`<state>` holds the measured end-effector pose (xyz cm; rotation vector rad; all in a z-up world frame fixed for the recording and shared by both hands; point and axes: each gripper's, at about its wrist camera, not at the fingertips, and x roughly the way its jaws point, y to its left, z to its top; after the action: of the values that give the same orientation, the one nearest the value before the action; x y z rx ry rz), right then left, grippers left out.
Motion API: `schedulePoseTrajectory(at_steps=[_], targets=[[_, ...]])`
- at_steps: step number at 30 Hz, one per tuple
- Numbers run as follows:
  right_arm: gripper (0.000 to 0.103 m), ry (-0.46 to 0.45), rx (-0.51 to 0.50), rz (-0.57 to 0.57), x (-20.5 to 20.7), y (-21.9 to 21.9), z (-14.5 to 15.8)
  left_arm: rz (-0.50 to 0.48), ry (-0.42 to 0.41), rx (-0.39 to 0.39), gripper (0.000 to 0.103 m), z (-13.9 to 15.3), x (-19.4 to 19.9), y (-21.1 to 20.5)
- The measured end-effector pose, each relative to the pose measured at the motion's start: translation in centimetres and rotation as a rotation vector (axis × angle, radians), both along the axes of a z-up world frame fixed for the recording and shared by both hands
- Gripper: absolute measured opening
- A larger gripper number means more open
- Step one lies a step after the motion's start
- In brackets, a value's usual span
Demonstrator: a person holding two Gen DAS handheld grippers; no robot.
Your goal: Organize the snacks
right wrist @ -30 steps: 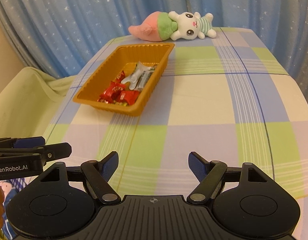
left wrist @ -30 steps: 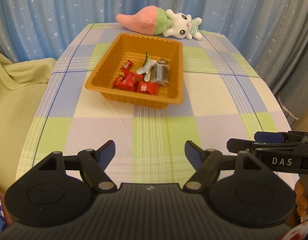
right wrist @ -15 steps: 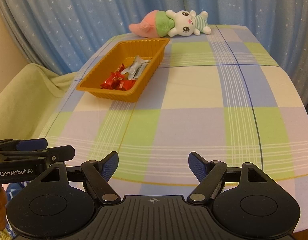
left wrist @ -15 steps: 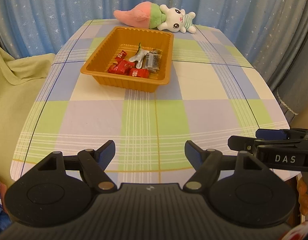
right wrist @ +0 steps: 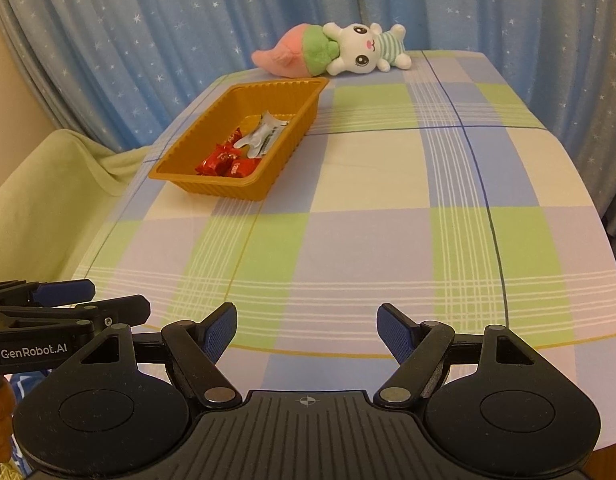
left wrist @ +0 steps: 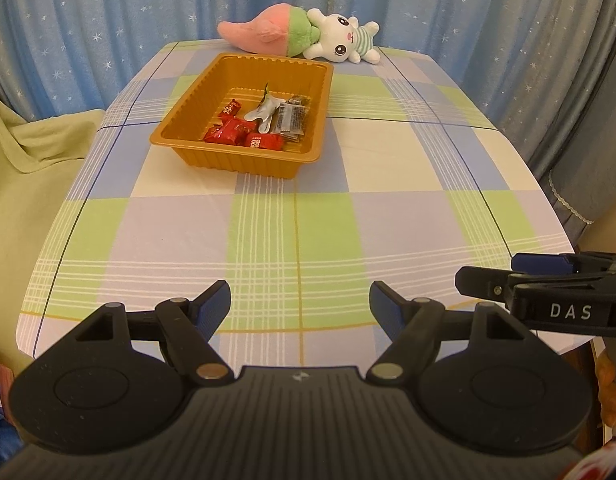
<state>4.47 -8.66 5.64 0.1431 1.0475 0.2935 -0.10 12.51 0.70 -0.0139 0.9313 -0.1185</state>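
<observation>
An orange plastic tray (left wrist: 195,156) (right wrist: 291,148) sits on the far left part of the checked table. In it lie several red-wrapped candies (left wrist: 235,134) (right wrist: 223,162) and silver snack packets (left wrist: 285,118) (right wrist: 261,136). My left gripper (left wrist: 299,308) hangs open over the table's near edge, nothing between its fingers. My right gripper (right wrist: 307,330) is open too, also at the near edge, empty. Each gripper shows from the side in the other's view: the right one (left wrist: 548,288) and the left one (right wrist: 59,308).
A pink, green and white plush rabbit (left wrist: 308,36) (right wrist: 344,50) lies at the table's far edge, behind the tray. Blue starred curtains (left wrist: 107,20) hang behind. A green-covered seat (left wrist: 23,160) (right wrist: 47,200) stands left of the table. The checked tablecloth (left wrist: 388,220) spreads between tray and grippers.
Both grippers have pulled back from the tray toward the near table edge; the tray and plush look farther off. Their jaws stay equally wide.
</observation>
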Motion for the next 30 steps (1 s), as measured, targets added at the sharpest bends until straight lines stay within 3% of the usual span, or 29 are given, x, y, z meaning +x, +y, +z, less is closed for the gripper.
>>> schedulePoseTrajectory(at_steps=[30], targets=[[0.077, 0.004, 0.011, -0.014, 0.2, -1.5, 0.0, -0.013, -0.002, 0.018, 0.075, 0.0, 0.6, -1.6]])
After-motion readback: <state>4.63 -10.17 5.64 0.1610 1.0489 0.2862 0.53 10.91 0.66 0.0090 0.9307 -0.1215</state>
